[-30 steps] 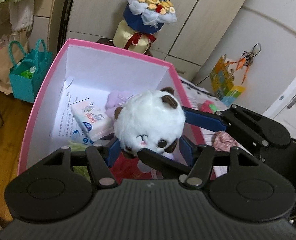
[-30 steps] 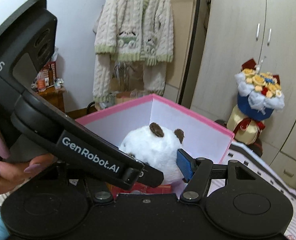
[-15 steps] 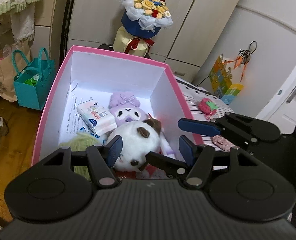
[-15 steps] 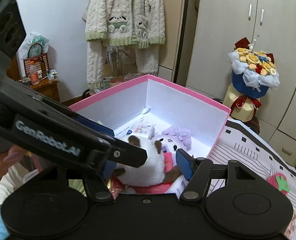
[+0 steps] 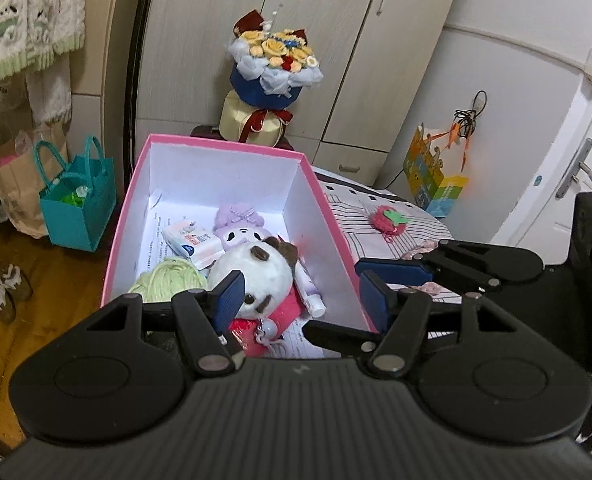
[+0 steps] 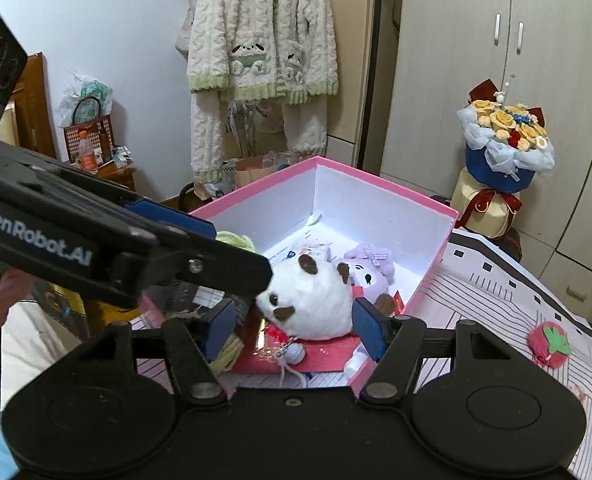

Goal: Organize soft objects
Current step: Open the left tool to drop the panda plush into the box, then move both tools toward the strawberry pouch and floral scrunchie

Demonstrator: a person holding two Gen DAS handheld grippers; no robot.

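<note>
White panda plush on its side, inside pink box

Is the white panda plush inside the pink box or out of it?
Inside. The panda plush lies on its side in the pink box, beside a purple plush, with no gripper touching it.

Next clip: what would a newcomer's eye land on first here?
Probably the pink box, open on the striped cloth, with a white panda plush lying inside near its front beside a purple plush. Next, the flower bouquet standing behind the box against the wardrobe doors.
</note>
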